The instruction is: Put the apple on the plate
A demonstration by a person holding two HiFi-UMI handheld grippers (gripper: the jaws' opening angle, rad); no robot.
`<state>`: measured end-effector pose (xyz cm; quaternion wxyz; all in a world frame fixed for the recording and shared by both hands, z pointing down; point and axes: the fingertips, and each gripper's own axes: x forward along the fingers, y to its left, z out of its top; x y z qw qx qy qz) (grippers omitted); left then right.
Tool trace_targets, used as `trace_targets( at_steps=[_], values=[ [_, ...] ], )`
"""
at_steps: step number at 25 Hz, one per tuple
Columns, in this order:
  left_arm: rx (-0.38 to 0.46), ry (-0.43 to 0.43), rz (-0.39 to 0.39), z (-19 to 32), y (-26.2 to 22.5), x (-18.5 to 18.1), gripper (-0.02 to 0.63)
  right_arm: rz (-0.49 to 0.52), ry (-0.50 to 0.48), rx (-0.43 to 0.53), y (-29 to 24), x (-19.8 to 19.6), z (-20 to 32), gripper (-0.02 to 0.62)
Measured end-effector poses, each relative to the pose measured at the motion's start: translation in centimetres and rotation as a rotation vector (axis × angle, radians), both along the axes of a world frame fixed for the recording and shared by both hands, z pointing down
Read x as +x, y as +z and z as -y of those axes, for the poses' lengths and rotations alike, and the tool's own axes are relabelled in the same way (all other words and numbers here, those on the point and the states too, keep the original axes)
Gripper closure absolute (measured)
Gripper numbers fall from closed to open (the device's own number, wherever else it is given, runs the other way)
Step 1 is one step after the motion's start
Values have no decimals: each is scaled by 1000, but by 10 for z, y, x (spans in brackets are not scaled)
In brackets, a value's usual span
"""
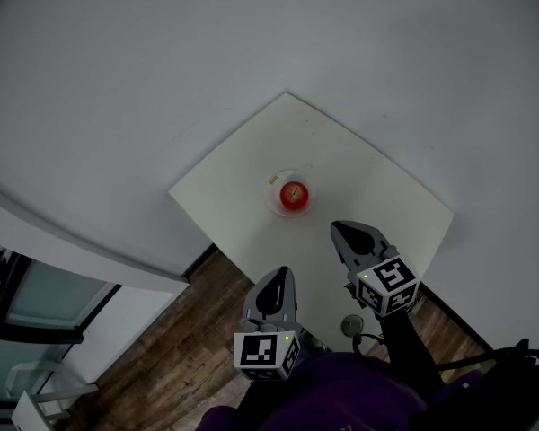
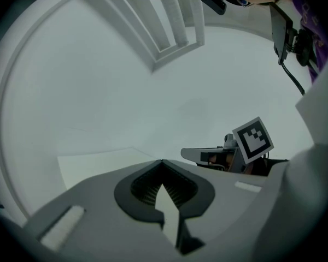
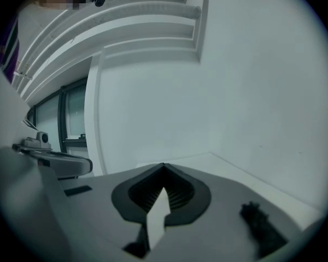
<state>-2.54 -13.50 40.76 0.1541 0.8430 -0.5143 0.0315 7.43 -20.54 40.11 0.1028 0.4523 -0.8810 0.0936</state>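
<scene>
In the head view a red apple (image 1: 293, 193) sits on a small pale plate (image 1: 274, 201) near the middle of a white square table (image 1: 368, 173). Both grippers hang short of the table's near edge, apart from the apple. My left gripper (image 1: 276, 281) is over the wooden floor, jaws together and holding nothing. My right gripper (image 1: 343, 233) is over the table's near side, also shut and empty. The left gripper view shows its closed tips (image 2: 162, 162) and the right gripper (image 2: 208, 155) beside it. The right gripper view shows closed tips (image 3: 163, 167) facing a wall.
The table stands in a corner of white walls (image 1: 162, 79). Brown wood floor (image 1: 180, 348) lies to its near left. A glass door or window (image 1: 36, 303) is at the far left. A small round fitting (image 1: 351, 325) and cables (image 1: 485, 359) lie by my body.
</scene>
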Motion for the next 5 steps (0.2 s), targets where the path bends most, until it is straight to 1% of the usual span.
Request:
trace_targets(
  at_steps=[2, 5],
  values=[
    [-3, 2, 11, -1, 0, -1, 600, 1, -5, 3, 0, -1, -1, 586],
    [1, -1, 6, -1, 0, -1, 600, 5, -14, -3, 2, -2, -2, 586]
  ],
)
